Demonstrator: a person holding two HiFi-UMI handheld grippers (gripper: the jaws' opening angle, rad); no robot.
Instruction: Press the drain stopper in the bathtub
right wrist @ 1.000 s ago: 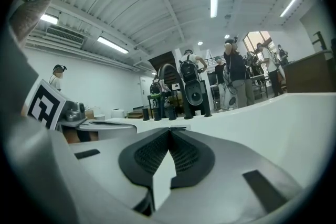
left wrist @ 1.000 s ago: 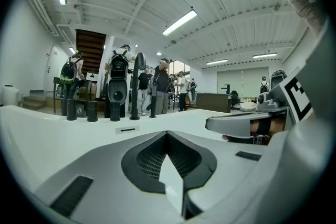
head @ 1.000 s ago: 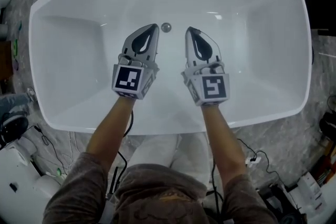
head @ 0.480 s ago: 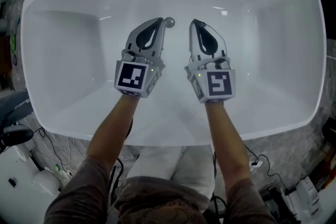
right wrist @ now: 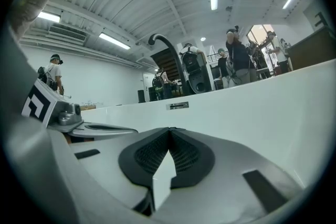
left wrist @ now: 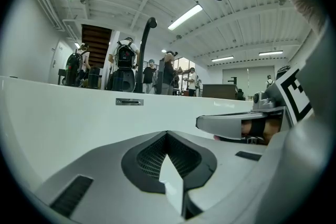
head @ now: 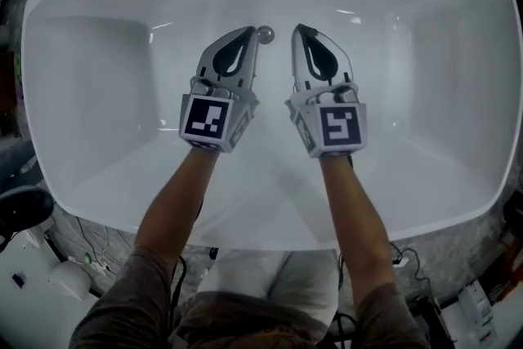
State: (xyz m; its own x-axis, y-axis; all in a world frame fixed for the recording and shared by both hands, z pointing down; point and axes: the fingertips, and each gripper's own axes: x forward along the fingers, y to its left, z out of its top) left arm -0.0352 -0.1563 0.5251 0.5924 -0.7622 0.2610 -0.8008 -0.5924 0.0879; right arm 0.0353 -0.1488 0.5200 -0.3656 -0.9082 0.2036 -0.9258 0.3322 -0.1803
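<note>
Just to the right of the tip of the left gripper, on the floor of the white bathtub, we find the drain stopper, a small round metal cap. It lies between the two gripper tips, nearer the left one, and we cannot tell whether that tip touches it. The right gripper sits a little apart on the stopper's far side. Both grippers have their jaws pressed together with nothing between them. We judge the stopper rigid, smooth and probably slippery under a hard tip, likely sprung, so it needs no grasp. We would set a closed tip squarely on its centre and push straight down, lest it skid off the rounded edge.
</note>
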